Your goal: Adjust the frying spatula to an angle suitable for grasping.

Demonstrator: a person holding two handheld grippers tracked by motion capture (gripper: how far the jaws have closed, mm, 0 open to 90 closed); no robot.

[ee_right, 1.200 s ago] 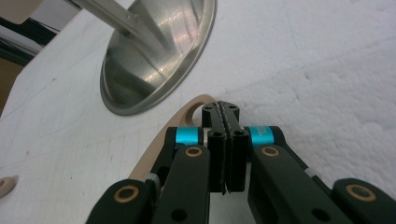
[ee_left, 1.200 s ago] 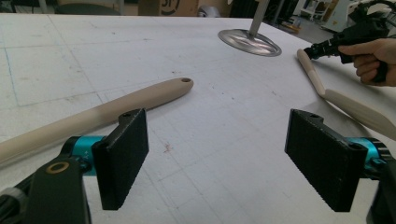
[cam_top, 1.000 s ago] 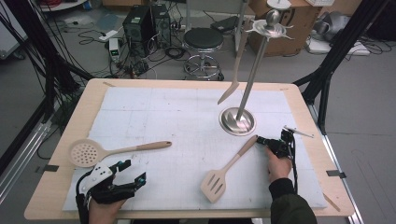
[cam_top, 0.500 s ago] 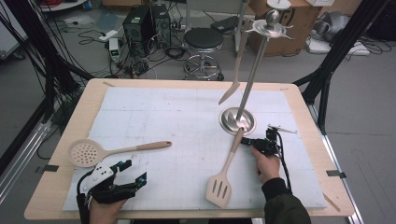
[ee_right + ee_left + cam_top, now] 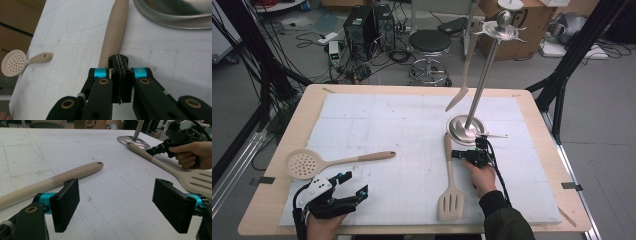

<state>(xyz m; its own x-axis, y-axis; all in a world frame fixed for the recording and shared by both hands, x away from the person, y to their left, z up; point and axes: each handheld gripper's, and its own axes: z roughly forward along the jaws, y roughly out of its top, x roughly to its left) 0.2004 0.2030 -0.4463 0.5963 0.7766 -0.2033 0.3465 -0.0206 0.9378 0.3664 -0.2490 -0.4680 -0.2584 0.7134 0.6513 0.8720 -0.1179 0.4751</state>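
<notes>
Your right gripper (image 5: 458, 154): jaws pressed together, empty, touching slotted spatula (image 5: 449, 187) handle | your left gripper (image 5: 354, 183): jaws wide, empty, near skimmer (image 5: 332, 162)

Right gripper (image 5: 455, 154), held in the person's right hand (image 5: 482, 176) right of the table's centre, points toward the person's left with its jaws pressed fully together, pad against pad. Left gripper (image 5: 354, 184), held in the left hand (image 5: 324, 220) at the near left edge, points to the person's right with its jaws spread wide and nothing between them. Both forearms enter from the near edge, the right in a dark sleeve (image 5: 504, 220).
</notes>
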